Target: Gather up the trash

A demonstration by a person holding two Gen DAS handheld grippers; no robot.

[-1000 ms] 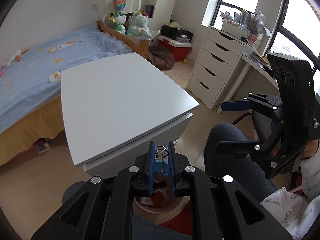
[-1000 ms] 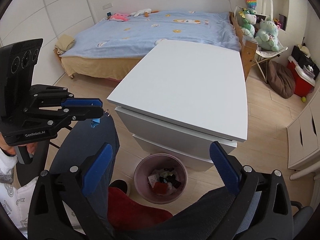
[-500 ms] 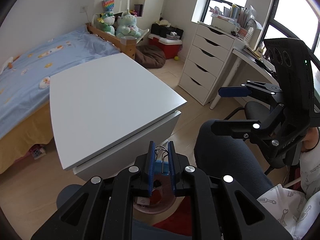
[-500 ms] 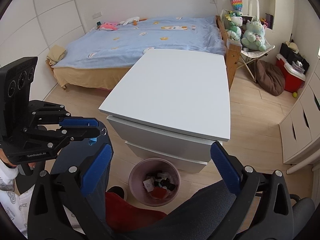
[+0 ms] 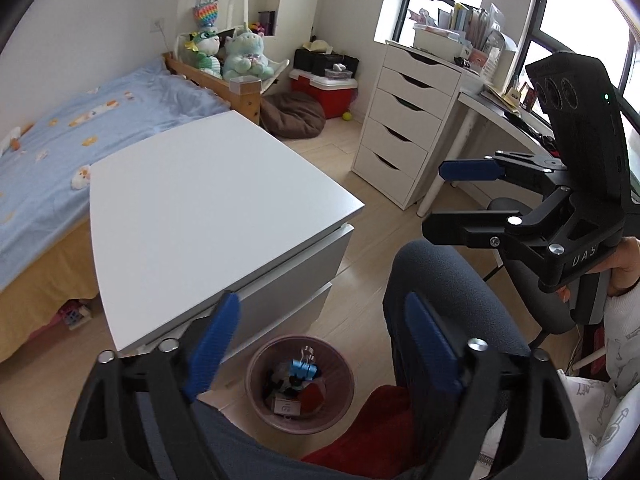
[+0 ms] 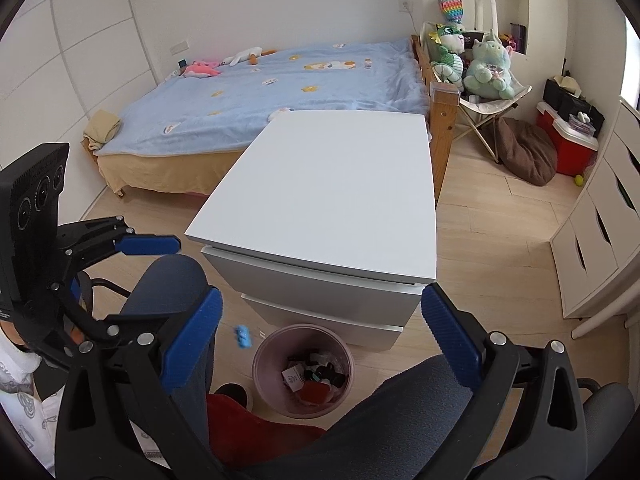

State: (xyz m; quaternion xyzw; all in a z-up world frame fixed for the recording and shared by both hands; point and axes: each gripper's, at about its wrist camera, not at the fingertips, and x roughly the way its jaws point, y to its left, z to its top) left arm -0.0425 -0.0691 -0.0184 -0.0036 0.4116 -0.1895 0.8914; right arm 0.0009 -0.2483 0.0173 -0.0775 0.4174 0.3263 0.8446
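A pink trash bin point(image 5: 345, 394) point(image 6: 262, 376) with several bits of trash stands on the floor in front of a white table point(image 5: 200, 200) point(image 6: 332, 192). A blue binder clip point(image 5: 303, 369) point(image 6: 242, 336) is loose in the air just above the bin, blurred in the right wrist view. Above the bin my left gripper point(image 5: 320, 308) point(image 6: 132, 284) has its jaws opening, with nothing between them. My right gripper point(image 6: 322, 300) point(image 5: 448, 200) hangs open and empty beside it, over the person's knees.
The person's grey-trousered legs point(image 5: 432, 280) point(image 6: 168, 284) flank the bin, with a red cloth point(image 5: 372, 432) at the feet. A blue bed point(image 6: 260, 92) lies behind the table. White drawers point(image 5: 404, 128), a desk and an office chair stand to the right.
My left gripper was shut on the blue binder clip over the bin; now its jaws have parted and the clip is falling toward the bin. The right gripper stayed open.
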